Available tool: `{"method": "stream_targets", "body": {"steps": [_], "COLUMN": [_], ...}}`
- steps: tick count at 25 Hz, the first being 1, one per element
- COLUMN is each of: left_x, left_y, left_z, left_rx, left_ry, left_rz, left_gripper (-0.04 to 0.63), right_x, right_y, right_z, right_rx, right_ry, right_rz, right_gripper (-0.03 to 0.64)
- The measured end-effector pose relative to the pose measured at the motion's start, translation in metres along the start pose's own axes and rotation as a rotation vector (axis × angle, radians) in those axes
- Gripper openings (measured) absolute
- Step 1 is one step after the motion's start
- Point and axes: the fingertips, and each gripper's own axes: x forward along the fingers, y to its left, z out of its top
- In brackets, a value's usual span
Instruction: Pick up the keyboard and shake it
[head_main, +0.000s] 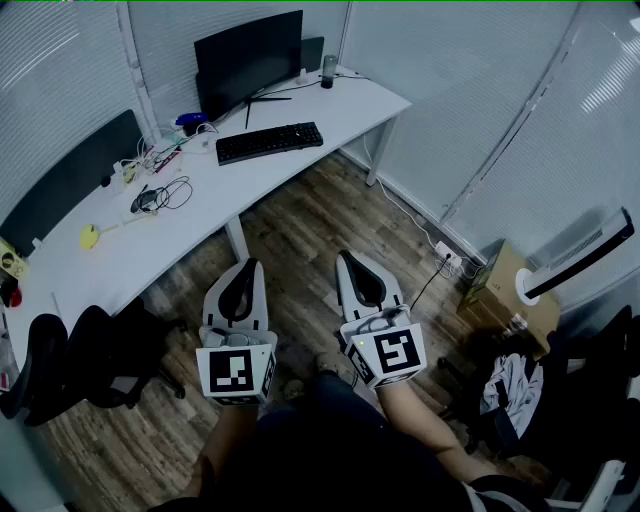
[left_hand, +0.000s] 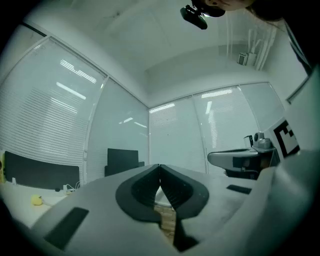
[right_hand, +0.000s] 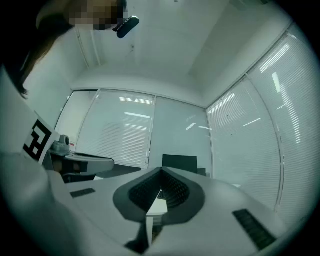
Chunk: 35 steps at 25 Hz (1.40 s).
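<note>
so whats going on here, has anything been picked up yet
Not yet. A person stands back from the white desk, holding the left gripper and the right gripper out over the wood floor. Both grippers are shut with nothing between their jaws. The black keyboard lies untouched on the desk in front of the monitor, well ahead of both grippers.
</note>
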Motion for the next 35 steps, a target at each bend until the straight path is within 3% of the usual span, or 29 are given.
{"method": "stream_targets", "body": {"steps": [8,14,16,17,18,20,28,35], "left_x": [0.021,0.071,0.093,0.105,0.118,0.147,0.246,0.285], "left_y": [0.002,0.018,0.030,0.037,0.043,0.054,0.080,0.087], "left_z": [-0.011,-0.031,-0.037,-0.039,-0.041,-0.045,-0.055,-0.075], "left_rx": [-0.008,-0.035,-0.041,-0.041,-0.042,-0.045,-0.059,-0.064], "left_ry": [0.016,0.043,0.046,0.049,0.054,0.062,0.067,0.099], "left_rz": [-0.003,-0.005,0.015,0.025,0.032,0.044,0.107,0.150], "left_gripper": [0.025,0.028,0.028,0.031,0.052,0.161,0.215,0.221], "right_x": [0.018,0.065,0.090,0.103,0.116,0.142,0.241,0.287], "right_y": [-0.016,-0.050,-0.064,-0.071,-0.079,-0.098,-0.181,-0.217], "right_z": [-0.005,-0.030,-0.042,-0.048,-0.053,-0.061,-0.077,-0.099], "right_rx": [0.006,0.008,0.021,0.024,0.024,0.023,0.040,0.081], "right_ry": [-0.019,0.008,0.023,0.034,0.045,0.056,0.072,0.084], "right_rz": [0.003,0.013,0.025,0.033,0.039,0.050,0.101,0.140], "right_gripper": [0.028,0.031,0.063,0.115,0.142,0.146,0.153,0.161]}}
